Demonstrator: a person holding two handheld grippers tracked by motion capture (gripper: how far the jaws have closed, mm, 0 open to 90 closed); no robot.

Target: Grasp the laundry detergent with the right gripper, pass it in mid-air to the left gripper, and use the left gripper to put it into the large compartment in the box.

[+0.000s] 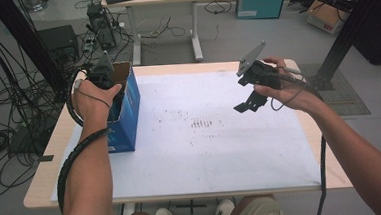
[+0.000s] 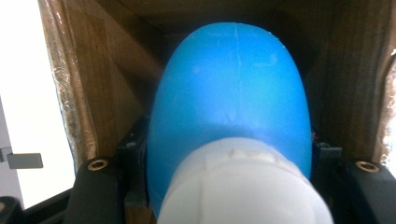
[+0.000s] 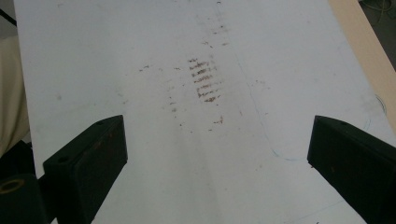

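- Step, as I read it: the blue-and-white bottle [image 2: 231, 121] is either being set down into the blue cardboard box [image 1: 128, 111] or being lifted out of it; can't tell which.
- Left gripper [image 1: 108, 85] is plunged into the open top of the box at the table's [image 1: 183, 188] left edge, pointing steeply down. In the left gripper view its jaws sit close against both sides of the bottle, white cap nearest the camera, brown box walls all round. Looks clamped on it.
- Left hand [image 1: 94, 99] wraps the gripper body from above, forearm coming up from the near edge, cable looping around it.
- Next move calls for a straight vertical path so the bottle doesn't catch the box walls; the box may tip or slide.
- White mat [image 1: 221, 150] in the middle is bare apart from brown scuff marks [image 1: 201, 122].
- Right gripper [image 1: 246, 104] hangs above the mat's right part, tilted down and inward, jaws spread wide with nothing between them.
- Right hand [image 1: 282, 87] just holds it idle, well apart from the box.
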